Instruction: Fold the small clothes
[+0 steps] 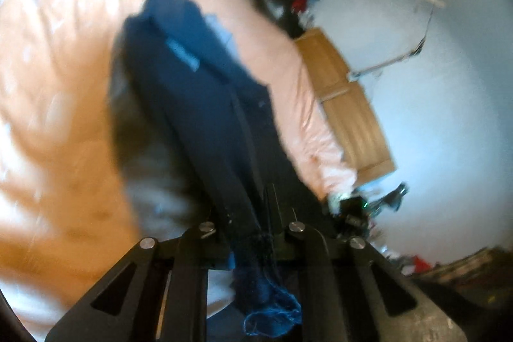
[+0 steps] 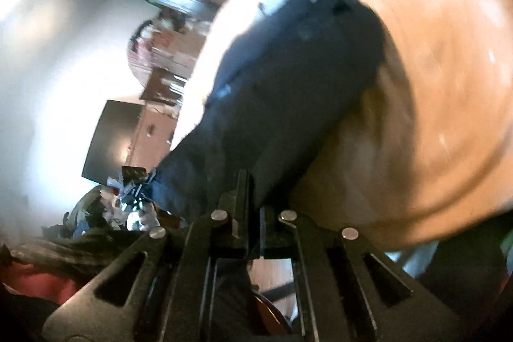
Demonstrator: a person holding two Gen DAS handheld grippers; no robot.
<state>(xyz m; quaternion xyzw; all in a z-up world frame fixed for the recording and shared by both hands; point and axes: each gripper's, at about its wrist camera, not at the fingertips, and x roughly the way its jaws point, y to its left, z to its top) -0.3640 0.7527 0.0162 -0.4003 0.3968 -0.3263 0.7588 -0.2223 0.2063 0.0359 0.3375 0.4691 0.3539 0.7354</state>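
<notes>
Jeans [image 1: 192, 85] hang mid-frame, both our grippers, left gripper [image 1: 269, 207] and right gripper [image 2: 250, 197], pinching one end so the fabric drapes straight.

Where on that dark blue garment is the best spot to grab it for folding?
At its near hem corners, coming from the bed's edge. The dark blue garment stretches away over the peach bedspread, and both the left tongs and right tongs are shut on that near edge.

We see a bed under a peach sheet [image 1: 64, 85] with a wooden headboard [image 1: 349, 104] against a white wall [image 1: 449, 117]. Opposite hangs what may be a dark television [image 2: 112, 140] beside cluttered wooden shelves [image 2: 173, 66].
</notes>
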